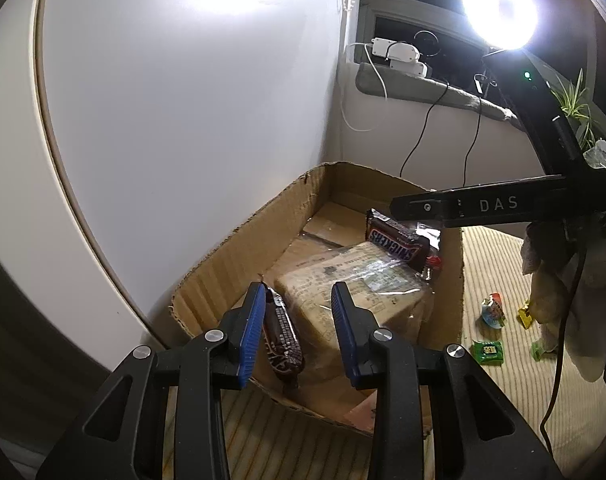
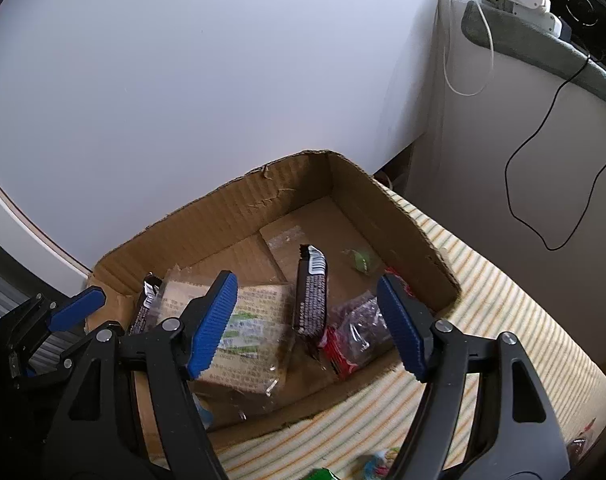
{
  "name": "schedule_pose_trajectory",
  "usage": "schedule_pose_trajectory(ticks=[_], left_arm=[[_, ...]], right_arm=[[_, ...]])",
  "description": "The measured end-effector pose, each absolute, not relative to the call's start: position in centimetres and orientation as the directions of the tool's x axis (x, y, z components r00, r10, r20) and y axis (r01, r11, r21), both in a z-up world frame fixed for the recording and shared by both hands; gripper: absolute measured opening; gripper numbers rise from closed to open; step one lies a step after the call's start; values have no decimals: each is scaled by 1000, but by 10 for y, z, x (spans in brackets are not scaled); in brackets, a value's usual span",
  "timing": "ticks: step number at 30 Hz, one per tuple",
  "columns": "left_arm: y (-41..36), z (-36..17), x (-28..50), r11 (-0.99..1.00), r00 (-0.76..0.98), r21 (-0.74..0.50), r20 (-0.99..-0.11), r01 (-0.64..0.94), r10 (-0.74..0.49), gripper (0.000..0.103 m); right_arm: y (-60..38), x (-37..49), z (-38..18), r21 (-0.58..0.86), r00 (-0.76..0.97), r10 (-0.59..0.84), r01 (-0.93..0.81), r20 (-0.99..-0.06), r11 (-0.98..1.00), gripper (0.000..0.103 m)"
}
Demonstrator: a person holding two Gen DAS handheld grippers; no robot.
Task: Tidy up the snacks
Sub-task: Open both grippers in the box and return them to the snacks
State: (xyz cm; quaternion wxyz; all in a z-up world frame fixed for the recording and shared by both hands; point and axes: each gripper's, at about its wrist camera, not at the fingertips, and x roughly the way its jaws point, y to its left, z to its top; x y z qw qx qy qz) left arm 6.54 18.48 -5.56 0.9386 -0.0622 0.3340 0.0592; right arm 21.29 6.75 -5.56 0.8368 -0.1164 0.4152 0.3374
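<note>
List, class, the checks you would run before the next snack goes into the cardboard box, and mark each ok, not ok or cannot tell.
1. Right gripper empty: ok, jaws wide, nothing between the pads.
2. Left gripper free: ok, the dark bar lies beside its left pad, unpinched.
3. Cardboard box has room: ok, bare floor at the back.
4. Snickers bar settled: cannot tell, it leans on the clear-wrapped pack.
5. Loose snacks left: ok, a green candy lies on the striped cloth.
</note>
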Motion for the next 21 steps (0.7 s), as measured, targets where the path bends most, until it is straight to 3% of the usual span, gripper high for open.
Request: schedule_pose_trajectory(ticks=[21], left_arm=[[116,-34,43,994,802,-105,-594,-1,-62,33]], right_arm=[[-50,153,-17,75,517,453,-595,-726,800,75]])
